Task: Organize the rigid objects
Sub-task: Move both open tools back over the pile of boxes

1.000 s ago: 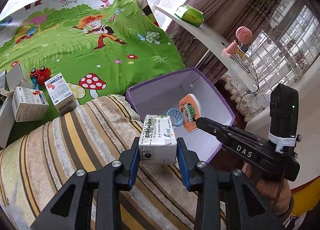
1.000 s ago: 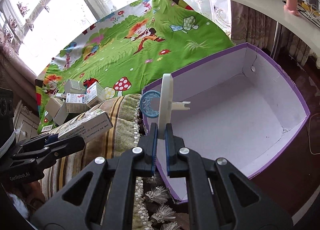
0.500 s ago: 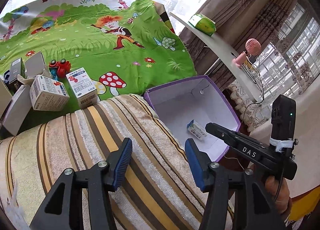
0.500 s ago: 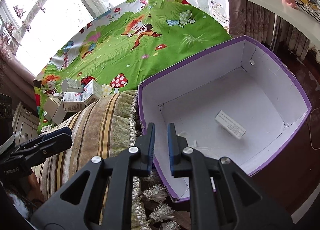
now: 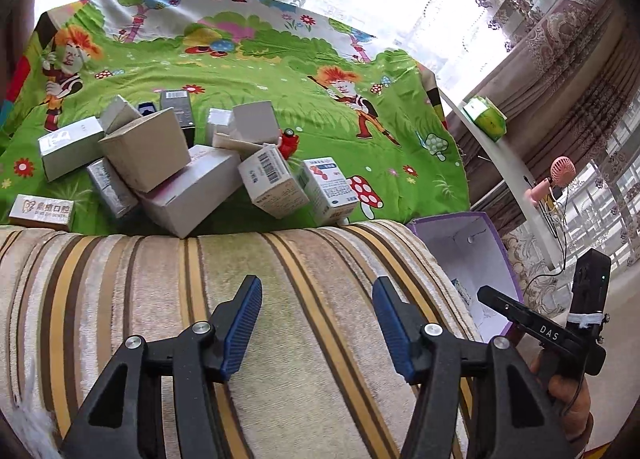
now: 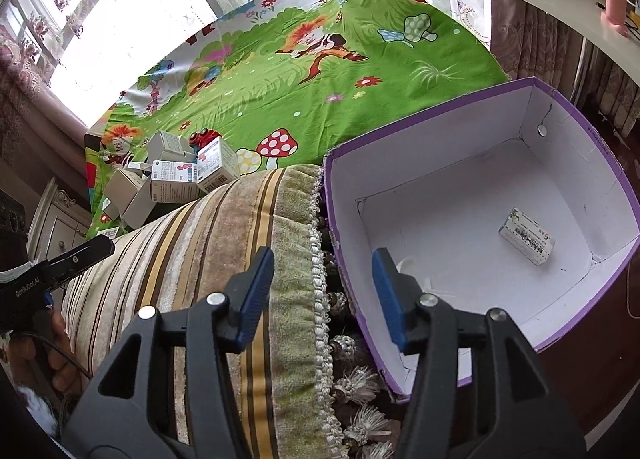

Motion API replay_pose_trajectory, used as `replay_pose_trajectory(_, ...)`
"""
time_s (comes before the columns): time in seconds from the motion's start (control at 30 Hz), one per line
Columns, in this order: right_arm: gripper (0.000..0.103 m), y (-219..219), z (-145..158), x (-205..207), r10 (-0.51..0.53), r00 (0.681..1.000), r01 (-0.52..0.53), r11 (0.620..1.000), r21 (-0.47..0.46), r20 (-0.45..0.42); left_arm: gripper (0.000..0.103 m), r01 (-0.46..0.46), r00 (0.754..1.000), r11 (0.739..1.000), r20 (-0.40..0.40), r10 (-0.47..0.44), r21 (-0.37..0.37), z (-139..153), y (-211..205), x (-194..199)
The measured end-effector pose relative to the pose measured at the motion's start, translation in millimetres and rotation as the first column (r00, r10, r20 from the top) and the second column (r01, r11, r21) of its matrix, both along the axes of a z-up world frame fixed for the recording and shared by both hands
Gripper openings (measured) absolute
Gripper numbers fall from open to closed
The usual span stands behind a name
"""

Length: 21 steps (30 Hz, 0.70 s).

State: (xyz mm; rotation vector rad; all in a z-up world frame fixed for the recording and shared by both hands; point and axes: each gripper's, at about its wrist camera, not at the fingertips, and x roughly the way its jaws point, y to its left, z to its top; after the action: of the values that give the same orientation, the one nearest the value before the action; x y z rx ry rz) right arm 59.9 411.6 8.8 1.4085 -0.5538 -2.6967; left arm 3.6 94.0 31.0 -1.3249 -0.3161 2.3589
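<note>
A purple box with a white inside [image 6: 580, 127] stands beside the striped cushion [image 6: 208, 243]. A small white medicine box [image 6: 526, 236] lies on its floor; a white flat piece [image 6: 408, 265] shows behind my right fingertip. My right gripper [image 6: 322, 293] is open and empty over the box's near wall. My left gripper [image 5: 316, 323] is open and empty above the striped cushion [image 5: 200, 299]. A pile of several small cardboard and medicine boxes [image 5: 168, 167] lies on the green cartoon sheet [image 5: 260, 67] beyond it. The purple box [image 5: 472, 243] shows at the right.
A red toy car [image 5: 289, 141] sits among the boxes. A white curved shelf [image 5: 512, 179] holds a green pack [image 5: 486, 119] and a pink hand fan [image 5: 554, 179]. Curtains and windows stand behind. The cushion's tasselled fringe [image 6: 340, 343] hangs next to the box.
The medicine box left my left gripper and the white flat piece left my right one; both now lie in the purple box. Both grippers opened. The left gripper swung left toward the pile.
</note>
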Motion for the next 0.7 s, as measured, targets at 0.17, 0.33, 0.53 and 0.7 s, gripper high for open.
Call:
replay_pose_trajectory(0.17,0.063,-11.1,-2.3,-4.9,0.021,1.000,-0.021,1.000,0.012,0.014,0.062,-0.092,0.996,0.996,-0.004,0.092,-0.017,-2.9,-42.4,-3.8)
replay_pose_trajectory(0.33,0.071,-21.7,-0.7,-9.9,0.032,0.999,-0.032,0.999,0.044,0.012,0.066,-0.151,0.989,0.988,-0.006,0.151,-0.034,-5.1,-73.2,-8.1)
replay_pose_trajectory(0.53,0.074,-41.2,4.9,-21.6,0.088,0.996,-0.088,0.995,0.052,0.001,0.069,-0.184,0.983,0.982,-0.009,0.184,-0.040,-7.3,-94.1,-12.5)
replay_pose_trajectory(0.7,0.074,-67.4,10.7,-35.3,0.174,0.985,-0.174,0.984,0.030,-0.011,0.070,-0.199,0.980,0.979,-0.014,0.199,-0.049,-9.4,-108.2,-13.6)
